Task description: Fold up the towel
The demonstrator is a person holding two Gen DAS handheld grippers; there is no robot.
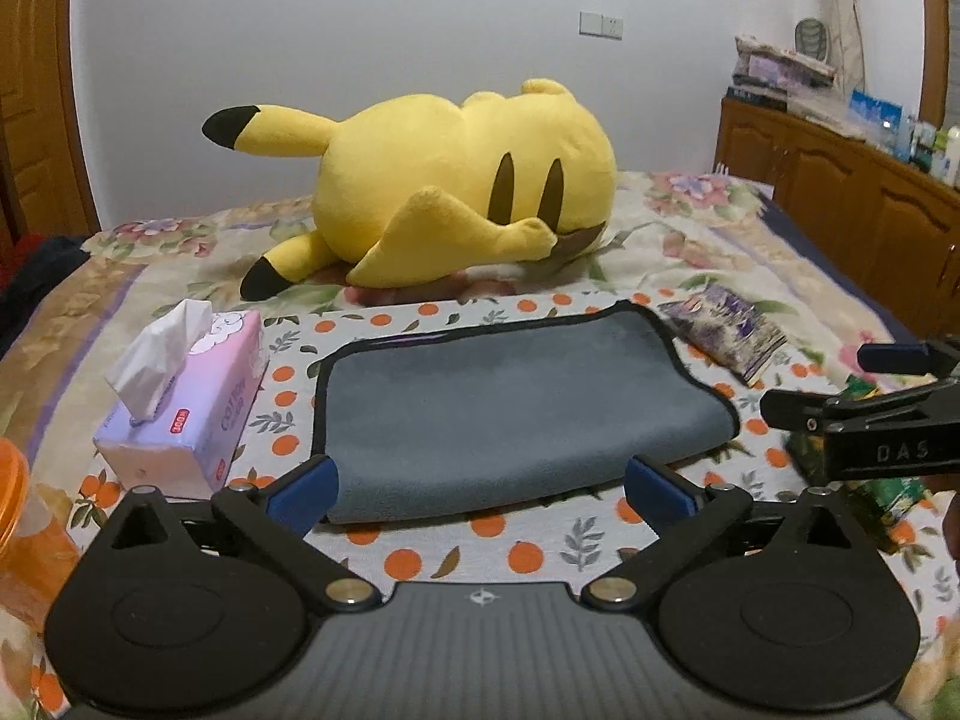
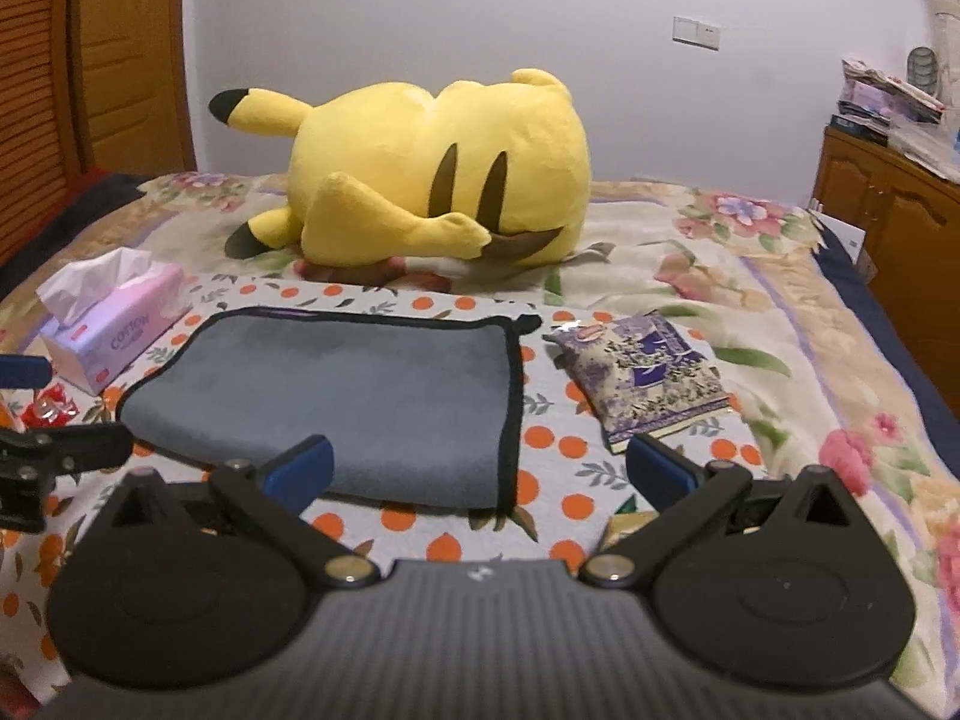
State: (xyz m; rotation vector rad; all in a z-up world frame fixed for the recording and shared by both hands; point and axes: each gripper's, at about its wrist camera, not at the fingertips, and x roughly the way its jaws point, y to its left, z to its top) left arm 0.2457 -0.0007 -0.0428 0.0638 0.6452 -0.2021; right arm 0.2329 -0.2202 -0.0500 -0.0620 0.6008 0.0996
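A grey towel (image 1: 504,402) with black trim lies folded flat on an orange-dotted cloth (image 1: 528,546) on the bed; it also shows in the right wrist view (image 2: 360,396). My left gripper (image 1: 480,489) is open and empty, its blue fingertips (image 1: 306,489) either side of the towel's near folded edge. My right gripper (image 2: 480,468) is open and empty, just short of the towel's near right corner. Each gripper shows at the edge of the other's view: the right one (image 1: 864,414), the left one (image 2: 54,450).
A yellow plush toy (image 1: 444,192) lies behind the towel. A pink tissue box (image 1: 186,408) stands to its left, a purple patterned packet (image 2: 648,384) to its right. An orange container (image 1: 18,516) is at the near left. Wooden cabinets (image 1: 852,192) line the right wall.
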